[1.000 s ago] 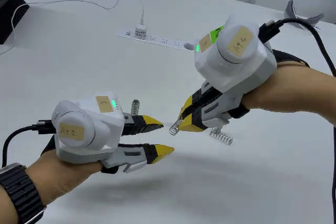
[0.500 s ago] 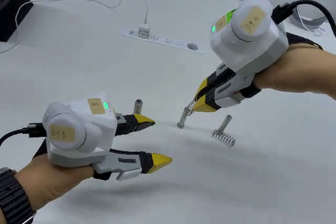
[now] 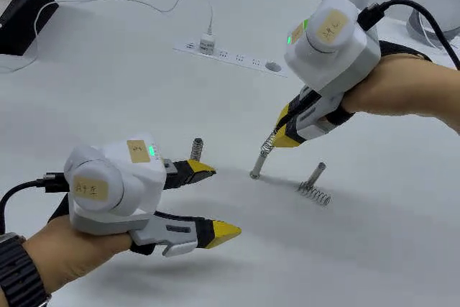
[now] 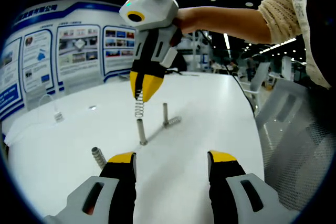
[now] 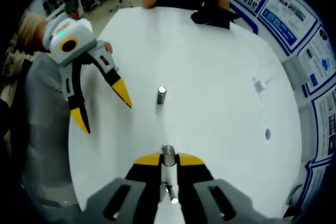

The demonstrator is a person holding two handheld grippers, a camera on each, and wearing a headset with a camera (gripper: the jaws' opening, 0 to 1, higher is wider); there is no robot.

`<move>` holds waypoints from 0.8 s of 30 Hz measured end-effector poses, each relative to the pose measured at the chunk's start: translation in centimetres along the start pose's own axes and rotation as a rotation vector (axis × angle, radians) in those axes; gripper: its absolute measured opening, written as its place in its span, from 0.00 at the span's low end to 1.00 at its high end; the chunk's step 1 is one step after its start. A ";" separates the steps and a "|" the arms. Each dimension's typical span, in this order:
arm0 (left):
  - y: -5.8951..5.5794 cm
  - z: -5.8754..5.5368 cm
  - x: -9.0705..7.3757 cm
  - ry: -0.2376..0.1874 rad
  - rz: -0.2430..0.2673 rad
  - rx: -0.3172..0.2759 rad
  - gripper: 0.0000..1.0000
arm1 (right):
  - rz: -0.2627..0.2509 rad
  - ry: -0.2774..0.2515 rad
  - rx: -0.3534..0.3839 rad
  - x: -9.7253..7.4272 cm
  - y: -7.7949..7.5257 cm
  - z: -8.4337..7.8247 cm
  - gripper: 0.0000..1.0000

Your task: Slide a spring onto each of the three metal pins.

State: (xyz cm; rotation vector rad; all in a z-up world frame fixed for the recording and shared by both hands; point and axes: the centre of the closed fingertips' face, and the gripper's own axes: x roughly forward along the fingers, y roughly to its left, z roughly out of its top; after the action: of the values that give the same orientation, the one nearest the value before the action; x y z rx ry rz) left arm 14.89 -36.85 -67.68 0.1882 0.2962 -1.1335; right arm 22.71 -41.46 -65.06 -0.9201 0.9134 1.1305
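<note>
With the right gripper point(image 3: 282, 138): pinched tight on the upper end of a spring point(image 3: 268, 145), tips pointing down. Straight below the tips, a bare pin point(image 3: 256, 167) upright on the white table point(image 3: 108, 77), the spring's lower end right at its top (contact hard to judge). Beyond that, away from the left gripper point(image 3: 218, 200), a second pin point(image 3: 315, 175) and a loose spring point(image 3: 316, 195) lying at its foot. Left gripper: spread wide, holding nothing. Just past one of its tips, a third pin point(image 3: 196, 150) already wearing its own coil.
</note>
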 end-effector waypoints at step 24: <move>-0.1 -0.5 -0.2 0.002 0.009 -0.019 0.54 | 0.053 0.090 0.015 3.9 0.3 -1.4 0.12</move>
State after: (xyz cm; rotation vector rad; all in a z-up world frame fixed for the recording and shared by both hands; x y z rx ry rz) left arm 14.67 -36.54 -68.05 0.1739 0.3076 -1.1217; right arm 22.93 -41.44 -69.26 -0.9457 1.0235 1.1331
